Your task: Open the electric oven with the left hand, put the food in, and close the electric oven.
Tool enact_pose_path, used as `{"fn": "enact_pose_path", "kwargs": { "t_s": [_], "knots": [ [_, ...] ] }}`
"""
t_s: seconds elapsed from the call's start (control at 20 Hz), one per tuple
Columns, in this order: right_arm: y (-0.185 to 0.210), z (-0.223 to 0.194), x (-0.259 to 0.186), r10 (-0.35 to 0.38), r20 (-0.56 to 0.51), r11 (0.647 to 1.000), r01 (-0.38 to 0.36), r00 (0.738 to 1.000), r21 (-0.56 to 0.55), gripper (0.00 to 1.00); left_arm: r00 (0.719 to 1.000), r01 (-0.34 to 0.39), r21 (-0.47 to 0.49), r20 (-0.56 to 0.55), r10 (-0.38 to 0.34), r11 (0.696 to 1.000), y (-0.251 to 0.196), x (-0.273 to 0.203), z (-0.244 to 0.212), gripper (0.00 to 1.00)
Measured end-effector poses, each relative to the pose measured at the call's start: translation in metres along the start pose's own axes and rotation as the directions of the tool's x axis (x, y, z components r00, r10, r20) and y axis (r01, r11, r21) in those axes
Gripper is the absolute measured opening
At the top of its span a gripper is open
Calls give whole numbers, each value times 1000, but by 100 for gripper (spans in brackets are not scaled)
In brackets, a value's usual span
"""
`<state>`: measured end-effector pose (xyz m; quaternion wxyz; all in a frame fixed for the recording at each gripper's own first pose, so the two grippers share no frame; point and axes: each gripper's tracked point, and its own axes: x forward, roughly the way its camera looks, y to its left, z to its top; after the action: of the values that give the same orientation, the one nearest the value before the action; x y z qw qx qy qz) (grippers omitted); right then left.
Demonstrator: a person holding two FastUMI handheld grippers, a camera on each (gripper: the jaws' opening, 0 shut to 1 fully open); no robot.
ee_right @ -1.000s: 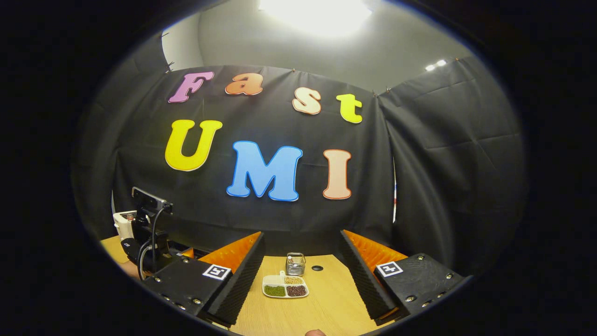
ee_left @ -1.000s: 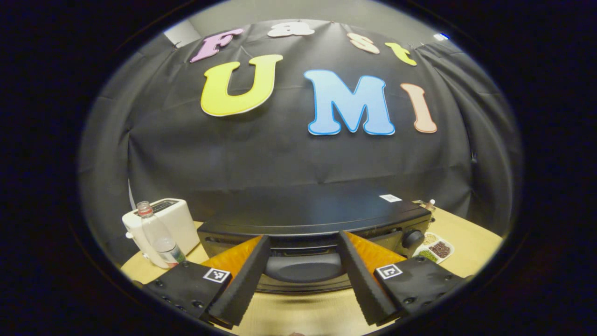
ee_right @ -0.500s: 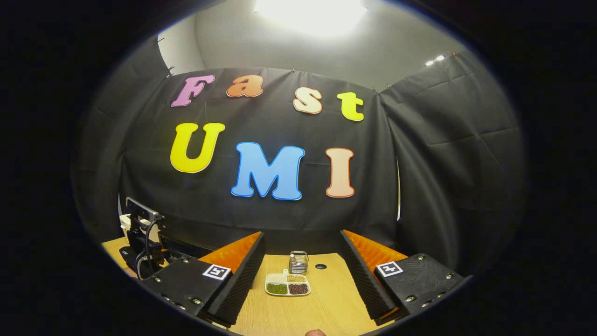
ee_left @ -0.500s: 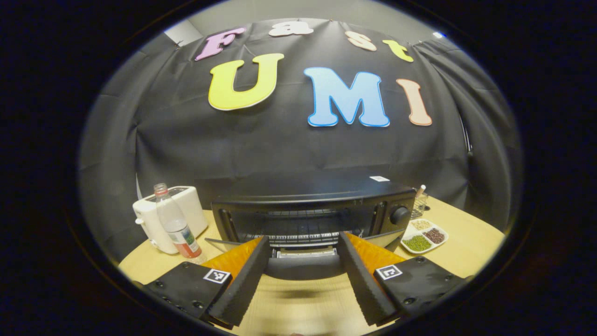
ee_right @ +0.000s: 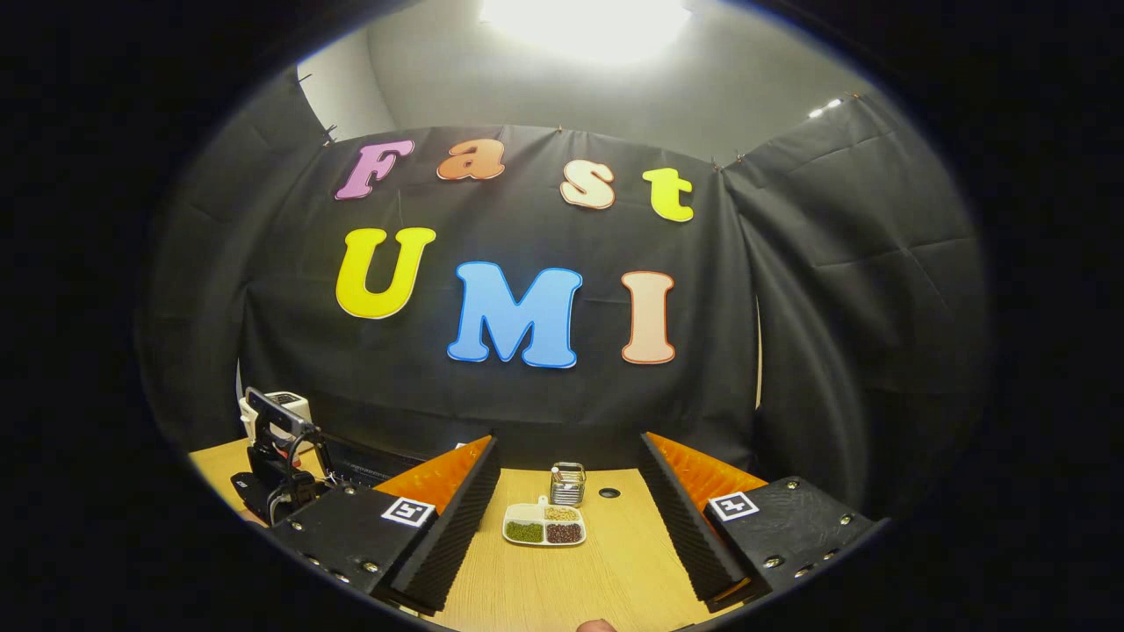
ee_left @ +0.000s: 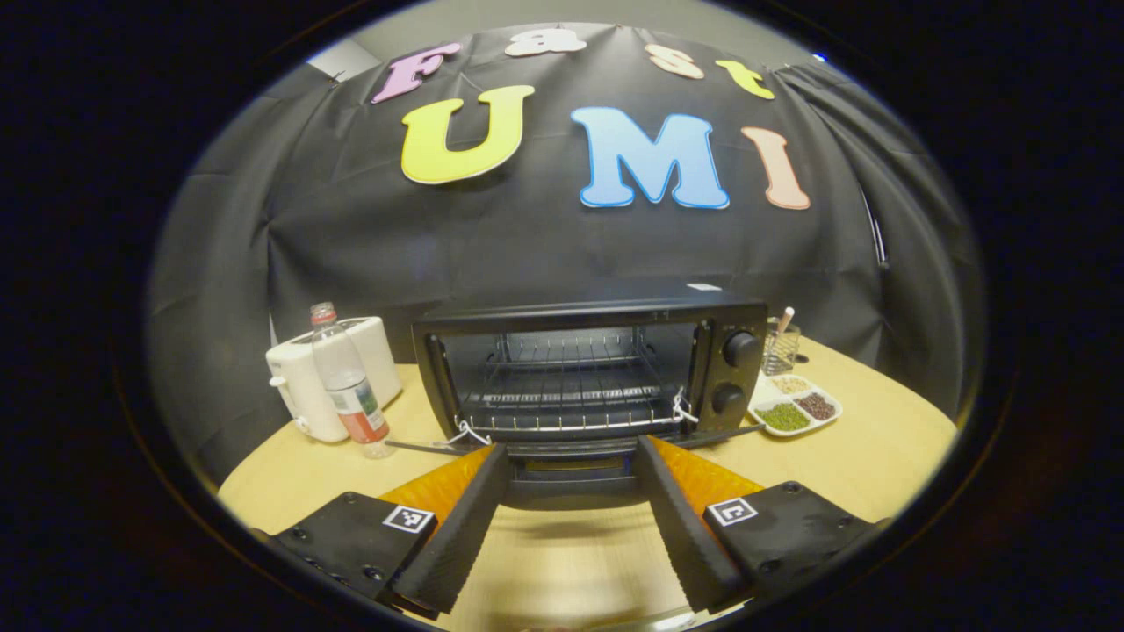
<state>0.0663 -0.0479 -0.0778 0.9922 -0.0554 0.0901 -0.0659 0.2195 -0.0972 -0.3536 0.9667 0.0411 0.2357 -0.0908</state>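
The left gripper [ee_left: 569, 518] has its 2 fingers spread wide apart, with nothing between them. It hangs just above the table [ee_left: 878, 448], in front of the electric oven [ee_left: 588, 369]. The oven door [ee_left: 571, 478] is folded down flat toward the gripper, and its edge sits between the 2 fingers. I cannot tell if they touch it. Inside the oven is a wire rack [ee_left: 566, 386]. 2 round knobs [ee_left: 740, 348] sit on its right side.

The right gripper [ee_right: 566, 527] is spread wide too and holds nothing. It hovers over the bare wood table [ee_right: 615, 570].

The table is light wood. A black cloth wall [ee_left: 544, 246] hangs behind it, and a bright lamp [ee_right: 584, 17] shines on the grey ceiling.

A white toaster [ee_left: 312, 382] stands left of the oven, with a clear bottle [ee_left: 347, 386] right in front of it. Right of the oven lies a small tray [ee_left: 795, 408] of beans in 3 parts. A glass cup [ee_left: 777, 347] stands behind it. In the right gripper view the left gripper [ee_right: 281, 465] shows far off at the left.
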Motion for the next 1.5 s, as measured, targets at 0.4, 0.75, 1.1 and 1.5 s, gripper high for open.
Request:
{"fn": "enact_pose_path", "kwargs": {
  "t_s": [0.4,0.75,1.1,1.5],
  "knots": [
    [-16,-2,-12,8,-15,1000,-9,1000,-18,97,995,-28,-5,-100,27,1000,-5,-9,-40,100],
    [-12,3,-20,40,2,999,-40,999,-5,97,986,-26,-9,-168,24,1000,-7,-20,-57,98],
    [10,4,-17,124,25,991,-125,992,37,98,999,-34,7,7,34,999,3,-76,22,97],
    [53,-24,-14,273,-63,957,-264,960,124,98,968,-100,-47,224,109,994,47,-161,121,97]
  ]
}}
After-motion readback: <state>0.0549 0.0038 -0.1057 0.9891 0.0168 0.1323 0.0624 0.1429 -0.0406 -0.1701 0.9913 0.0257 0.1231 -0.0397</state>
